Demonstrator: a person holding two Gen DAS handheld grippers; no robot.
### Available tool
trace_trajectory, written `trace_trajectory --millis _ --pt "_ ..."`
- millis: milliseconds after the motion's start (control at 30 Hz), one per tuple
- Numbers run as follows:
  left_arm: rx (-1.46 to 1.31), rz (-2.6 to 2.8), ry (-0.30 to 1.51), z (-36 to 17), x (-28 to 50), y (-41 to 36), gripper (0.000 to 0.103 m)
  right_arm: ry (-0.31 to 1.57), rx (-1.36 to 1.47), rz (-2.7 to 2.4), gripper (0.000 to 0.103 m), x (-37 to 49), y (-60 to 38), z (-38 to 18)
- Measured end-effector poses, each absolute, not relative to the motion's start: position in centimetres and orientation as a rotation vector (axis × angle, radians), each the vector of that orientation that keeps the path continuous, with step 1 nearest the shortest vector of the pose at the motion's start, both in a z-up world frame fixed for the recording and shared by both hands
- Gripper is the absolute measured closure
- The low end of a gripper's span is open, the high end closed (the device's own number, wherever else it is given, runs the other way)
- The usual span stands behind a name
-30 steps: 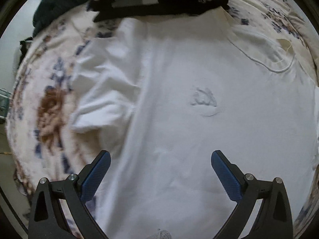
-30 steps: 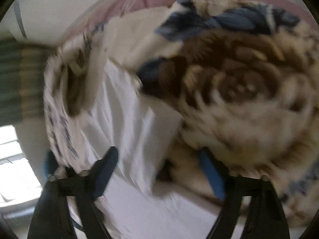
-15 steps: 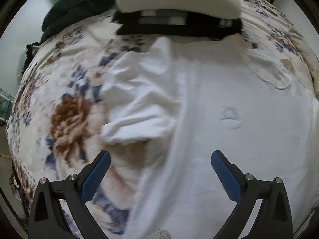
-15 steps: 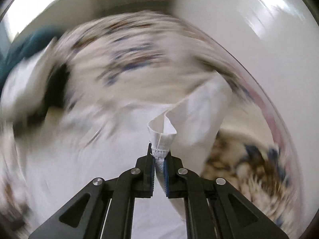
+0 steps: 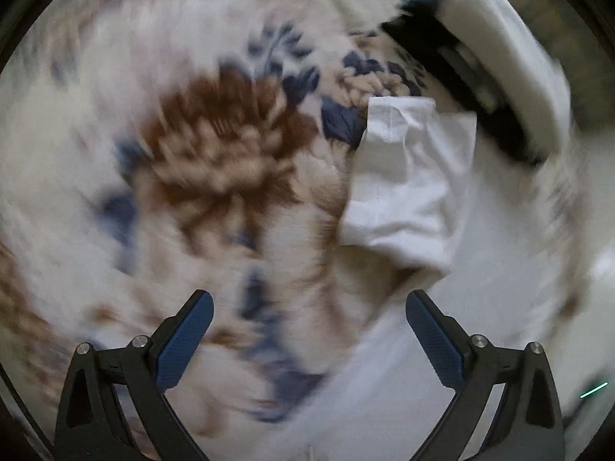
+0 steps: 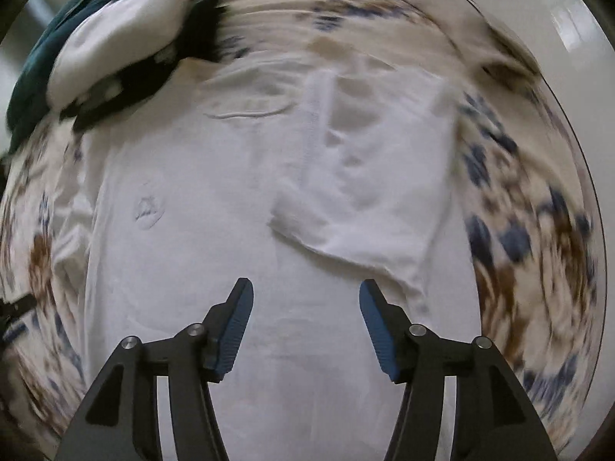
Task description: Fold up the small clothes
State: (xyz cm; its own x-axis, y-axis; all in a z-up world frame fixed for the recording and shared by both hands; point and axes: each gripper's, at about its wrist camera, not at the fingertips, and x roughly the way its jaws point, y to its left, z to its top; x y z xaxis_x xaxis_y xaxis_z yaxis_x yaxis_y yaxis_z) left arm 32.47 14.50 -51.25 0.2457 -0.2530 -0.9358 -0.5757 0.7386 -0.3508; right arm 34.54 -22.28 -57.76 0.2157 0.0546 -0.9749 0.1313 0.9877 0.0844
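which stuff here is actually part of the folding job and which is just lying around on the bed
Part of the job:
- white t-shirt, spread flat
- its right sleeve, folded in over the body
- its left sleeve, still out on the blanket

Just lying about:
- floral blanket
- pile of clothes beyond the collar

Your left wrist camera looks forward between the spread fingers of the left gripper [image 5: 309, 340], close above the floral blanket [image 5: 215, 161], with the white T-shirt's folded sleeve [image 5: 407, 184] ahead to the right of the fingers. Your right wrist camera looks down past the right gripper [image 6: 306, 326], near over the white T-shirt [image 6: 200, 269]. Both views share that shirt, the blanket and the stacked clothes [image 6: 115, 57] beyond it.
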Motion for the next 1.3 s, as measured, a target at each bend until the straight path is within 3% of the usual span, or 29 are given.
trace_trajectory --millis 133,233,300,333,367,500,633,833,933,967,1000,1033,1067,1300 --pt "-1.192 0.148 1.254 -54.5 33.4 15.9 0.002 1.393 0.285 -0.138 0.043 34.5 -24.2 -59.4" --pt "-1.279 0.113 1.233 -56.1 35.3 14.5 0.02 1.394 0.377 -0.183 0.043 33.6 -24.5 -59.7" --pt "-1.274 0.108 1.236 -56.9 36.8 13.7 0.082 1.392 0.426 -0.213 0.043 33.2 -25.2 -60.1" --pt "-1.272 0.1 1.225 -56.9 37.3 13.1 0.095 1.392 0.455 -0.231 0.043 33.0 -25.6 -60.4" --pt "-1.237 0.111 1.215 -56.5 37.7 12.7 0.099 1.392 0.471 -0.241 0.043 32.7 -26.0 -60.4" --pt "-0.891 0.094 1.124 -52.0 40.0 10.8 0.099 1.369 0.53 -0.283 0.043 31.9 -27.9 -60.2" --pt "-0.463 -0.08 1.05 -47.0 41.0 3.2 0.099 1.356 0.546 -0.294 0.043 31.2 -29.9 -60.3" --pt "-0.323 -0.406 1.232 -48.7 39.1 -7.2 0.089 1.374 0.57 -0.307 0.043 29.9 -31.0 -59.7" --pt "-0.285 -0.412 1.271 -49.3 36.6 -7.6 0.078 1.375 0.577 -0.304 0.043 29.2 -31.8 -58.9" --pt "-0.26 -0.392 1.268 -49.0 36.2 -7.3 0.064 1.374 0.575 -0.298 0.043 29.1 -32.0 -58.6" --pt "-0.241 -0.37 1.266 -48.8 36.2 -6.8 0.039 1.375 0.568 -0.29 0.043 29.2 -32.0 -58.2" --pt "-0.221 -0.337 1.264 -48.6 36.0 -6.1 0.028 1.373 0.559 -0.279 0.043 29.4 -31.8 -57.9" --pt "-0.221 -0.316 1.252 -48.2 35.9 -5.4 0.023 1.371 0.55 -0.264 0.043 29.5 -31.6 -57.6" --pt "-0.179 -0.083 1.23 -48.9 40.7 -0.6 0.023 1.38 0.54 -0.1 0.043 32.2 -27.3 -56.9"
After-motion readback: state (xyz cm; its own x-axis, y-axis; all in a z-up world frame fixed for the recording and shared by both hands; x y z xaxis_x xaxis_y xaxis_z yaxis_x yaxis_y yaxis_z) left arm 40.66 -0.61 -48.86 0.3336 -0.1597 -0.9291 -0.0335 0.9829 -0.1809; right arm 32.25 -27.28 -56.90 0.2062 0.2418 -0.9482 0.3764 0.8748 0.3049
